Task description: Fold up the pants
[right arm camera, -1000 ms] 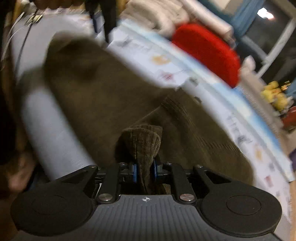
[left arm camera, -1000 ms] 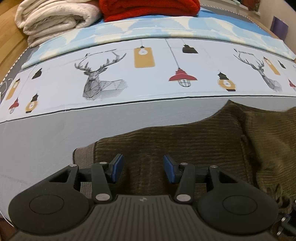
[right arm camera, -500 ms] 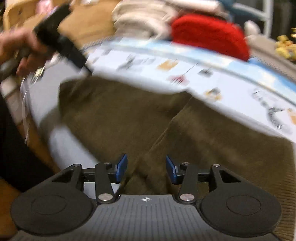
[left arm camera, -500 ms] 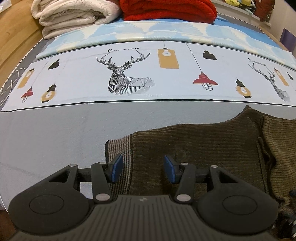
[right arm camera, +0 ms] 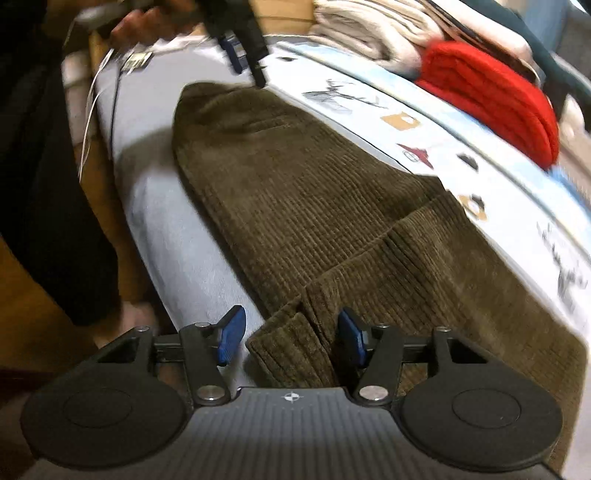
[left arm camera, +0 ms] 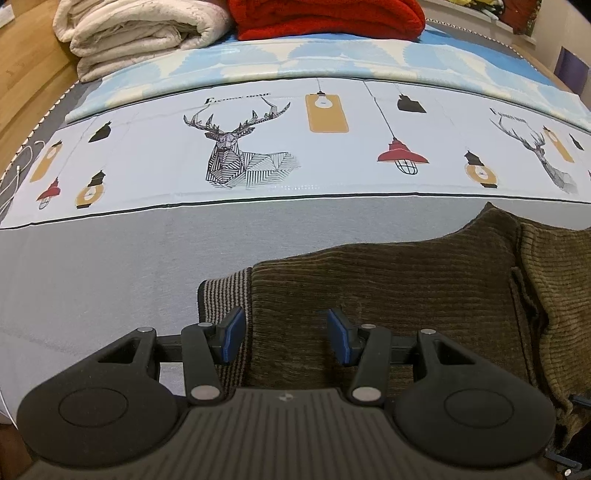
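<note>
Olive corduroy pants (left arm camera: 388, 295) lie flat on the grey bed cover (left arm camera: 110, 280), with the striped inside of the waistband (left arm camera: 221, 295) showing at their left end. My left gripper (left arm camera: 285, 336) hovers open just above that end, nothing between its blue pads (left arm camera: 232, 334). In the right wrist view the pants (right arm camera: 314, 192) stretch away across the bed. My right gripper (right arm camera: 290, 336) has its jaws opening. A loose folded edge of corduroy (right arm camera: 291, 350) lies between them, and the pads do not press on it. The left gripper (right arm camera: 240, 40) appears far off, held by a hand (right arm camera: 147, 22).
A folded cream blanket (left arm camera: 140, 33) and a red blanket (left arm camera: 325, 18) are stacked at the far side of the bed. A printed sheet with a deer (left arm camera: 236, 155) and lamps lies beyond the pants. White cables (right arm camera: 90, 122) hang at the bed's edge beside the person's dark clothing (right arm camera: 37, 166).
The right gripper let go of the bunched corduroy and its jaws spread; the cloth now lies on the bed. The left gripper shifted slightly left, bringing the striped waistband into sight.
</note>
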### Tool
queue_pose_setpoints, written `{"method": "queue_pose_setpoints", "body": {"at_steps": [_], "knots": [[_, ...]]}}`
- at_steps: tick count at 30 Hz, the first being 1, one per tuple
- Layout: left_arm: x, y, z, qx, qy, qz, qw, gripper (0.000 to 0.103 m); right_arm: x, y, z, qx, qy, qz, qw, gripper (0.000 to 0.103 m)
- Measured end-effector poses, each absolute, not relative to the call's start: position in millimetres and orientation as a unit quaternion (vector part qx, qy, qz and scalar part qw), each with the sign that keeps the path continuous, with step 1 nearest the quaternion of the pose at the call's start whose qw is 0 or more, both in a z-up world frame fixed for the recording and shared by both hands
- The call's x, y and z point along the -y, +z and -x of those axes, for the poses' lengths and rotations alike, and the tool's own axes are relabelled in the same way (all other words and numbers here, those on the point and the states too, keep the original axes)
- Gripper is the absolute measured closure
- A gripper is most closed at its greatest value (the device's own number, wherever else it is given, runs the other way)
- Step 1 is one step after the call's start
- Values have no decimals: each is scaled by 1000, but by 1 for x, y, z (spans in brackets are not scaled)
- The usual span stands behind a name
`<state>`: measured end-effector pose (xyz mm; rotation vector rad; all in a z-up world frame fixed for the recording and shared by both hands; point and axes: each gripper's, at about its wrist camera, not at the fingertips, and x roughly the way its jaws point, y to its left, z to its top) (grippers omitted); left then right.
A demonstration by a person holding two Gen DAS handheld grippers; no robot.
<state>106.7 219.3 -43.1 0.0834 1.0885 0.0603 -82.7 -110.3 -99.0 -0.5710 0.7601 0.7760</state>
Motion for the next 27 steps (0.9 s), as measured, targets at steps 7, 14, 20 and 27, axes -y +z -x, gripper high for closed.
{"method": "queue_pose_setpoints", "body": {"at_steps": [7,14,20,27], "knots": [[-218,-45,-108,-520,28,-40,852,49,90,-124,98,-307,360,412,779,40],[-219,-44,-108,-520,29,-38,853,49,98,-111,86,-313,345,381,799,54],[-219,-39,-109,-514,22,-31,857,49,133,-66,48,-361,342,189,847,84],[-220,-35,-110,-508,20,-23,861,49,204,48,7,-237,143,-39,960,85]]}}
